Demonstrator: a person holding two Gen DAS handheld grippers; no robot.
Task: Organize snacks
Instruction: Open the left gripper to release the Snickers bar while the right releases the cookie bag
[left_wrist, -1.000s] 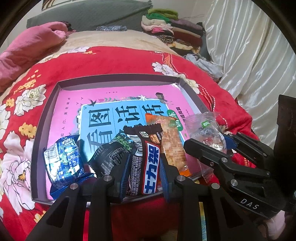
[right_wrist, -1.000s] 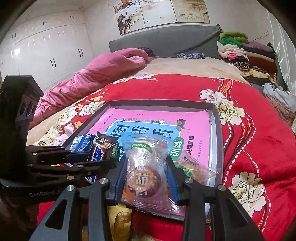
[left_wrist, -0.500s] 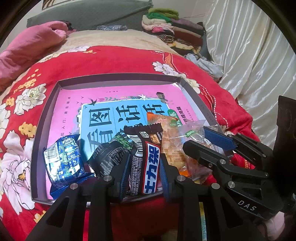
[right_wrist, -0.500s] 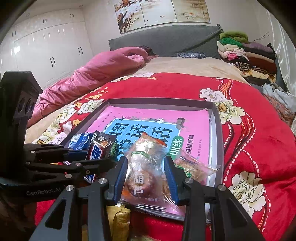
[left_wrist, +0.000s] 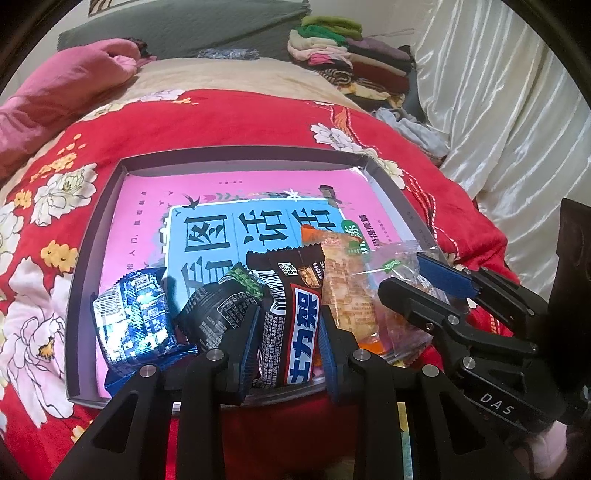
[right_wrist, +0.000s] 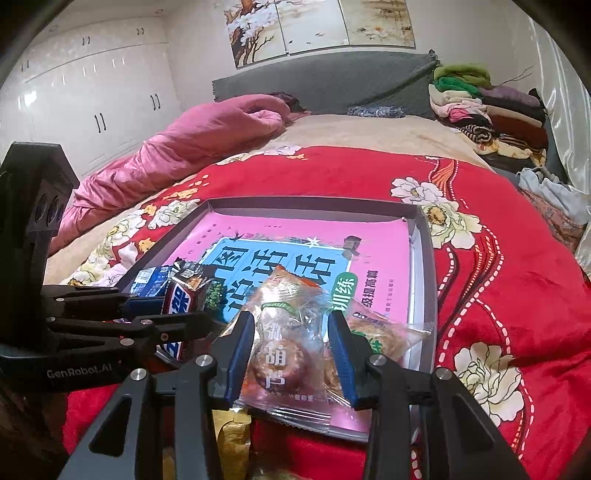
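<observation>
My left gripper is shut on a brown chocolate bar with white characters on blue, standing tilted over the near edge of a grey tray. My right gripper is shut on a clear packet with a round brown pastry inside, low over the tray's near right part. An orange cracker packet lies under and behind it. Left of the bar in the tray are a blue foil packet and a black packet. In the right wrist view the left gripper holds the bar at the left.
A pink and blue book covers the tray floor. The tray sits on a red flowered blanket on a bed. A gold packet lies below the tray's near edge. A pink quilt and folded clothes lie beyond.
The clear packet in my right gripper has tipped forward and sunk onto the orange packet. The left gripper and the bar have not moved.
</observation>
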